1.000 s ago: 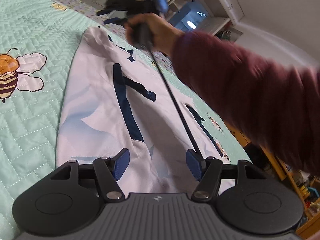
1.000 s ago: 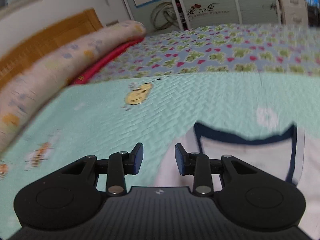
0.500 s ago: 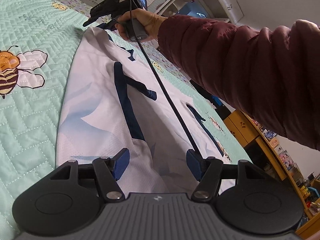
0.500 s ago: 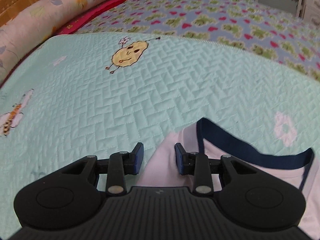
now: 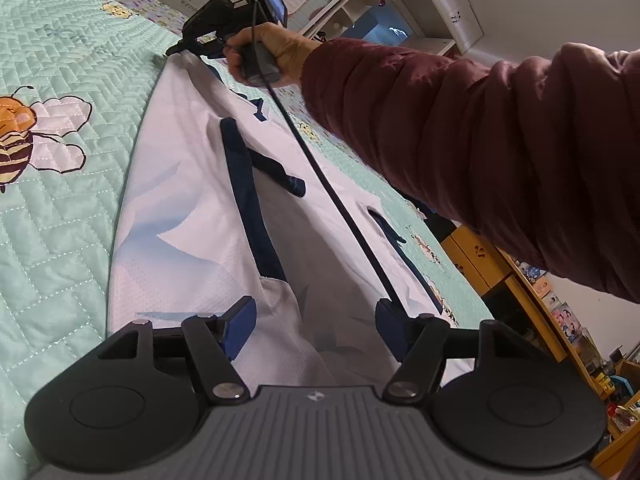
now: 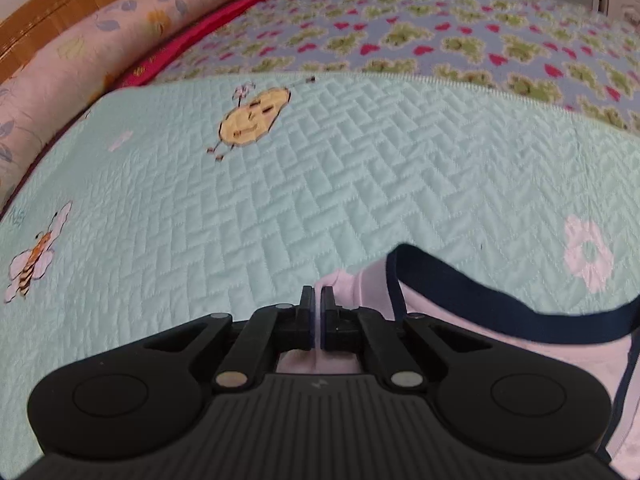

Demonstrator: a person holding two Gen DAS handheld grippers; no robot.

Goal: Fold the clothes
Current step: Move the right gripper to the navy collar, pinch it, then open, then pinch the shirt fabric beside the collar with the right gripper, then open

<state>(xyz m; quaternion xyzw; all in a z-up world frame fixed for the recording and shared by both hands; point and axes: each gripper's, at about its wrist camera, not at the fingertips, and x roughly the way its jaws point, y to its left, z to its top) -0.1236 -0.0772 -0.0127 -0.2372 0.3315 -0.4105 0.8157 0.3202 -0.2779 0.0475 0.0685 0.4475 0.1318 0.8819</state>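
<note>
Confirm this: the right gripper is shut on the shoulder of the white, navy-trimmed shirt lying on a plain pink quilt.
Not quite: the quilt is mint green with stitched bees, not plain pink, as the right wrist view shows. The right gripper is indeed shut on the shoulder of the white, navy-trimmed shirt.

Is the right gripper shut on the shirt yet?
Shut on it: the right gripper pads pinch a sliver of the white shirt by its navy collar.

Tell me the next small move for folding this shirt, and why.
Probably close the left gripper on the hem: its jaws stand open astride the white shirt, while the right gripper is already shut on the shoulder beside the navy collar. Then both ends can lift together.
</note>
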